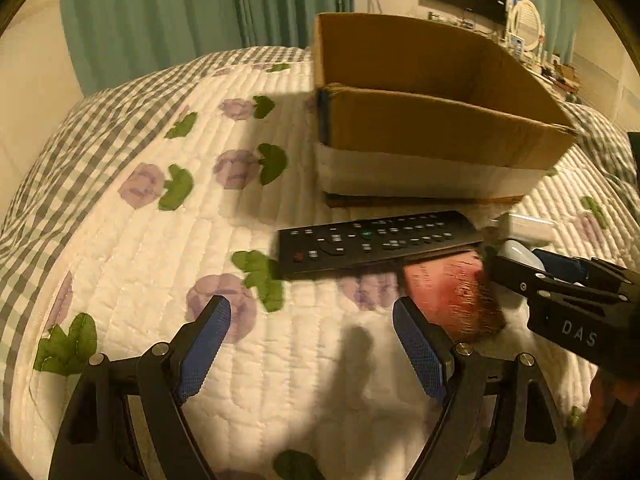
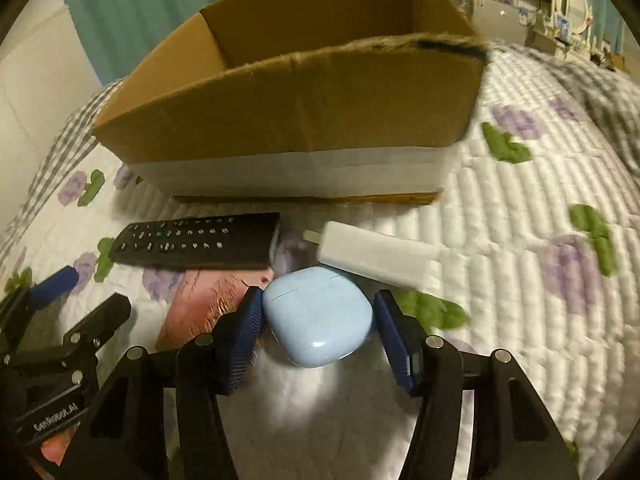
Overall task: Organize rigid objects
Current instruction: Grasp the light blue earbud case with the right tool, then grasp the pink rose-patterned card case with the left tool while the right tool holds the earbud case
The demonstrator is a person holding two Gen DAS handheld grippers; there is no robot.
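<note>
The right gripper (image 2: 318, 328) points down at the quilt (image 2: 520, 240) with a pale blue rounded case (image 2: 318, 320) lying between its two fingers. The left finger's blue pad (image 2: 244, 340) lies against the case's side; the right pad (image 2: 394, 340) stands just beside the other side, and whether it touches cannot be told. The jaws stand about half open and the case rests on the quilt.

Just past the fingertips lies a white charger block (image 2: 372, 252), tilted, with its plug end toward the cardboard box (image 2: 288, 120) that stands farther ahead, open at the top. Ahead and to the left of the fingers a black remote control (image 2: 196, 242) lies flat, its near edge over a pink packet (image 2: 200, 304) that reaches to just beside the left finger.

The left gripper (image 1: 312, 340) hangs over bare quilt (image 1: 160, 240) with its jaws wide apart and nothing between them. The remote control (image 1: 376, 240) lies beyond its fingertips, the pink packet (image 1: 452, 296) just beside its right finger, and the box (image 1: 432, 132) farther ahead. The right gripper (image 1: 516, 256) shows at the right of this view, with the blue case (image 1: 516, 249) between its fingers.
</note>
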